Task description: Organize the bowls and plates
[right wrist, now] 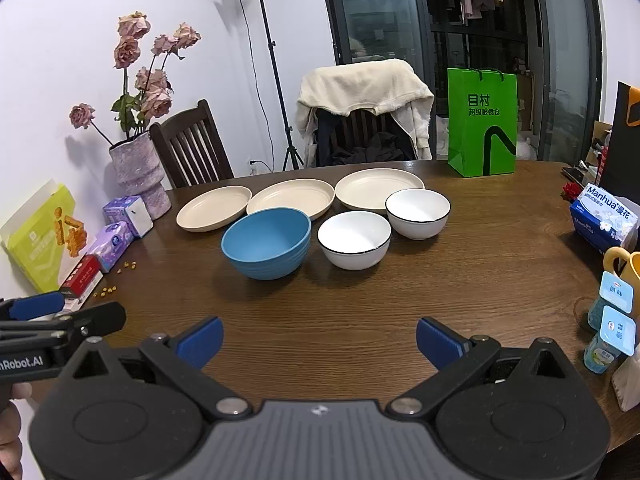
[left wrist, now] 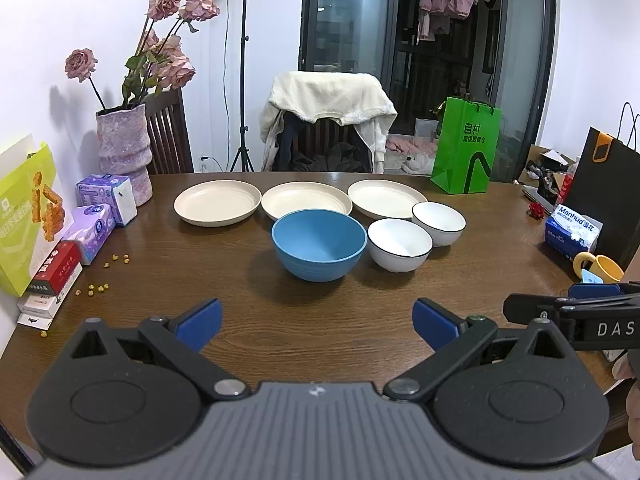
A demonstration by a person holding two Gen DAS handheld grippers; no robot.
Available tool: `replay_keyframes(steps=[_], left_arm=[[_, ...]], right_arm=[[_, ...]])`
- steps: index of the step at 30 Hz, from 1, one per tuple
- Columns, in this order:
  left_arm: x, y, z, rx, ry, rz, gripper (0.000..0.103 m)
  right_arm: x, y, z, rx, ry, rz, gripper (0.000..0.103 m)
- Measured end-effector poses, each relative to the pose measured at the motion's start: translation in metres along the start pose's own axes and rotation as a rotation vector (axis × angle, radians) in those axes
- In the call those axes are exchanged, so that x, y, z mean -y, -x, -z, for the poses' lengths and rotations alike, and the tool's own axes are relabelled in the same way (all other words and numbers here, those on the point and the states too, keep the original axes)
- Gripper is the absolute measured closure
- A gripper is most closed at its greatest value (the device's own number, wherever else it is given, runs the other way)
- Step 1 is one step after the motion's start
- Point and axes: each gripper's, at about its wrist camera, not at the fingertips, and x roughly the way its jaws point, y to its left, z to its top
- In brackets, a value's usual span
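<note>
My left gripper (left wrist: 316,324) hangs over the near edge of the table (left wrist: 320,332), its blue pads spread wide with only bare wood between them; my right gripper (right wrist: 320,342) sits the same way, wide apart and holding nothing, tilted down toward the dishes; each one shows at the side of the other's view, so they are close beside each other.

Ahead of both, the blue bowl (left wrist: 319,244) stands nearest, upright and on its own; just to its right are two white bowls with dark rims, the nearer white bowl (left wrist: 400,244) and the farther white bowl (left wrist: 439,223), which look to be touching or nearly so; behind them three cream plates lie in a row, the left plate (left wrist: 218,203), the middle plate (left wrist: 306,201) and the right plate (left wrist: 384,198), whose front edge is hidden behind the farther white bowl.

Nothing is stacked yet, so I judge the job is at its start; I would take a white bowl by its rim with the right gripper, one pad inside and one outside, and lift it straight up before nesting it in its twin; the glazed rim looks slippery, so I would bite well down. The mug (left wrist: 598,267) and tissue box (left wrist: 572,227) on the right need a wide berth.
</note>
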Motion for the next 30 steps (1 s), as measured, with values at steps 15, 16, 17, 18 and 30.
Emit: replay_keyframes(steps=[15, 16, 17, 18, 30], left_arm=[[0.0012, 0.0003, -0.0040, 0.003, 0.000, 0.003, 0.000], [0.0013, 0.0003, -0.0046, 0.004, 0.001, 0.004, 0.000], [0.0015, 0.0004, -0.0041, 0.004, 0.001, 0.003, 0.000], [0.0023, 0.0003, -0.0042, 0.005, 0.000, 0.003, 0.000], [0.0026, 0.0013, -0.0041, 0.011, 0.000, 0.005, 0.000]], right_arm=[[0.0008, -0.0004, -0.0003, 0.003, 0.001, 0.000, 0.000], [0.0014, -0.0003, -0.0008, 0.003, 0.000, 0.001, 0.000], [0.0016, -0.0003, -0.0009, 0.003, 0.000, 0.002, 0.000], [0.0018, -0.0003, -0.0008, 0.004, 0.001, 0.001, 0.000], [0.0009, 0.0001, -0.0013, 0.004, 0.001, 0.000, 0.000]])
